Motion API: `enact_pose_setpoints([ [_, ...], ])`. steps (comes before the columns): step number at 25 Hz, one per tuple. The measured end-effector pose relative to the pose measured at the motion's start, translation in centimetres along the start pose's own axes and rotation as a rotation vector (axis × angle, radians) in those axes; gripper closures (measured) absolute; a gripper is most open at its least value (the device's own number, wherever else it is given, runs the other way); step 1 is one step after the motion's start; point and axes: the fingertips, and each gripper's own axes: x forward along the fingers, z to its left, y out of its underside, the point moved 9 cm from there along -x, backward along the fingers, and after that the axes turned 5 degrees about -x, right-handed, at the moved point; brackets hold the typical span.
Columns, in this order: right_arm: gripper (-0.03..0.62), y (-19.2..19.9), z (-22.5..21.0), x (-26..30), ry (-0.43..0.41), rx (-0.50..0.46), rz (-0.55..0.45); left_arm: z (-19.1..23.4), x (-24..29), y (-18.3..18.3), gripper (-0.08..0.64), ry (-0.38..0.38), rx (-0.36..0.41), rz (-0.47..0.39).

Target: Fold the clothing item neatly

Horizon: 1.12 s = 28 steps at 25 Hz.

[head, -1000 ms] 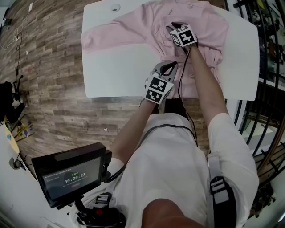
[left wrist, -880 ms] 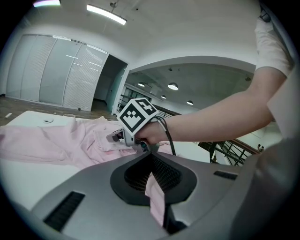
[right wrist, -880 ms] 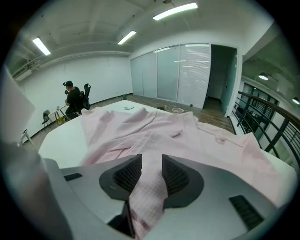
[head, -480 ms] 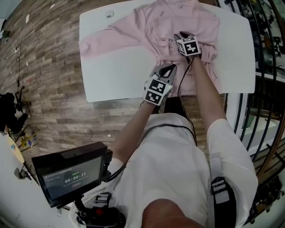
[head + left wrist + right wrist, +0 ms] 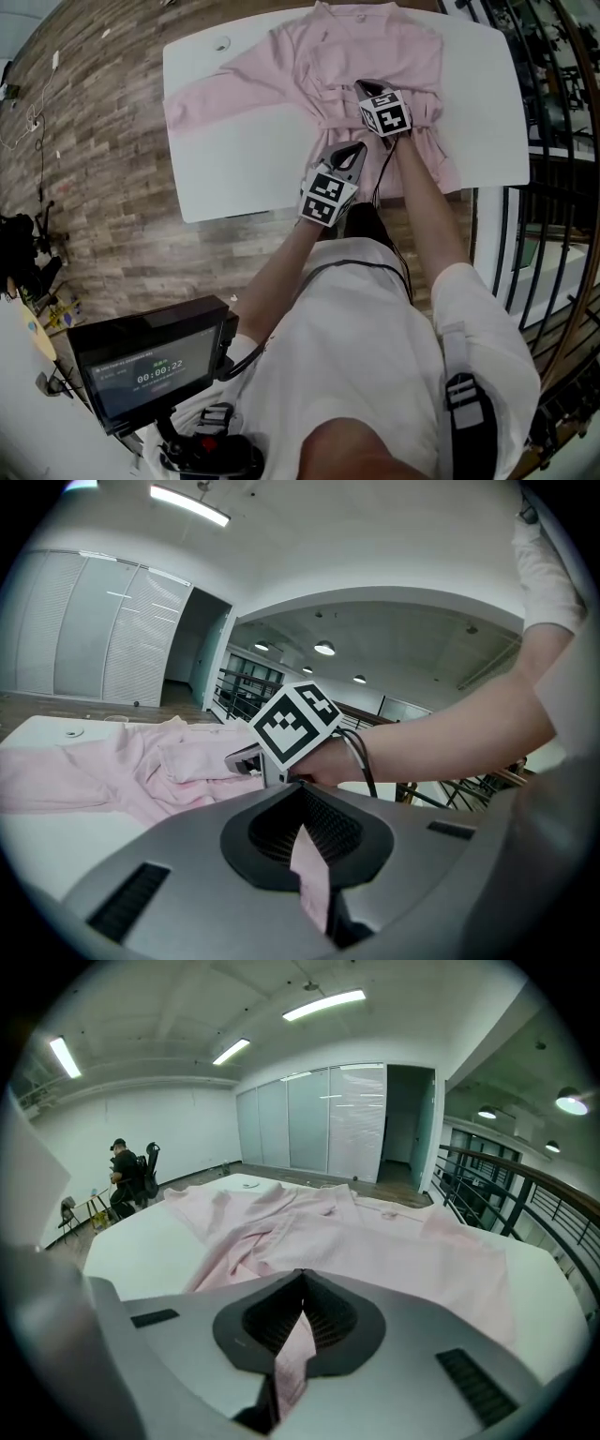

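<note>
You stand at the near edge of a white table (image 5: 244, 159) with a pink shirt (image 5: 375, 47) spread across it. Its collar lies toward the far edge and its hem reaches the near edge. One long sleeve (image 5: 225, 84) stretches out flat to the left, well apart from both of your tools.

Your left gripper (image 5: 356, 150) sits low over the near part of the garment, left of the shirt's middle. Its jaws are pressed together on a thin fold of pink cloth, which runs up between the ribbed pads in the left gripper view.

Your right gripper (image 5: 362, 87) is farther in, over the bunched and wrinkled middle of the shirt. Its jaws have just been closing, and a strip of the same pink cloth is now pinched tight between them. In the right gripper view the rest of the garment fans out beyond the jaws toward the far side of the table.

The left gripper view also catches the right gripper's marker cube (image 5: 293, 722) and your forearm (image 5: 450, 733) just past the left jaws, so the two tools work close together.

A wood-plank floor (image 5: 103, 169) lies to the left of the table, a dark railing (image 5: 562, 112) runs along the right, and a small monitor (image 5: 150, 370) sits near you at the left.
</note>
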Motion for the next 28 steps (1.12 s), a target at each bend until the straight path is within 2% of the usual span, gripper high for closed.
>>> enact_pose_setpoints([
  [9,0.589,-0.1,0.8,-2.8,-0.003,0.077,-0.090,-0.2,0.9,-0.8,0.557,0.025,0.029,0.009],
  [16,0.589,-0.5,0.4,-3.4,0.003,0.091,-0.127,0.3,1.4,-1.2,0.557,0.021,0.035,0.011],
  [23,0.589,-0.1,-0.9,-7.8,-0.012,0.067,-0.166,-4.9,1.8,-1.9,0.557,0.000,0.054,-0.010],
  [28,0.589,-1.1,-1.8,-8.5,-0.052,0.040,-0.178,-6.1,2.4,-3.0,0.557,-0.039,0.039,-0.020],
])
